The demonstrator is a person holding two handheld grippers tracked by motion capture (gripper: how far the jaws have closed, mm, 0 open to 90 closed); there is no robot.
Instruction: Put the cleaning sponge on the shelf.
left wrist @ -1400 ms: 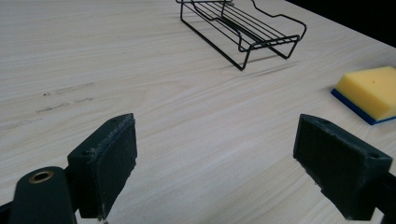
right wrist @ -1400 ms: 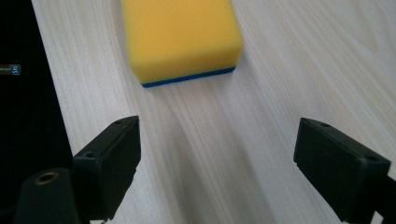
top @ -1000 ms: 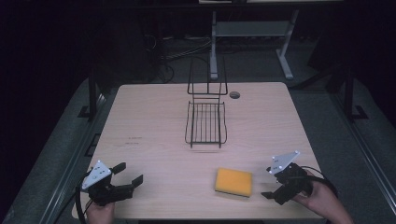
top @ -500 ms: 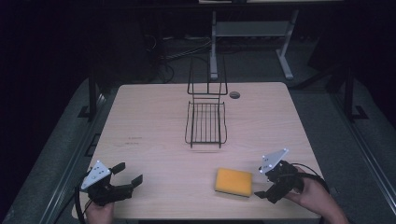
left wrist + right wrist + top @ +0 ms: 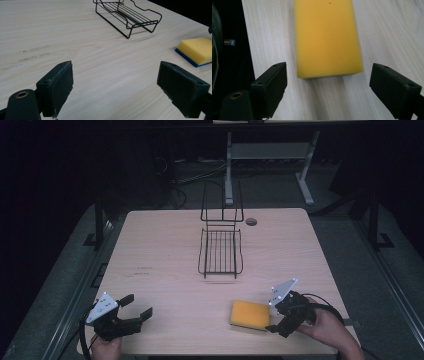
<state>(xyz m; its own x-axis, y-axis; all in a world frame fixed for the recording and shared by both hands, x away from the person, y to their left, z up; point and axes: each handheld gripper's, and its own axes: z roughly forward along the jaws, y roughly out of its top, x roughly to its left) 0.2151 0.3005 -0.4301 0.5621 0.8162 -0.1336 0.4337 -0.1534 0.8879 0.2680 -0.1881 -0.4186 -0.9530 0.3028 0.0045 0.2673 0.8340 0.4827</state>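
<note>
Both claws gape wide; right claw [image 5: 328, 93] faces sponge [image 5: 328, 37], untouched.

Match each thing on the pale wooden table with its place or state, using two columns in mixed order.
Things:
1. yellow rectangular sponge with a blue underside
2. black wire rack
3. left gripper
4. right gripper

Places or states:
A. open, near the table's front left corner
B. middle of the table, towards the far edge
C. open, just beside the sponge
D. lying flat, front right

Pairs: 1-D, 2-B, 3-A, 4-C
</note>
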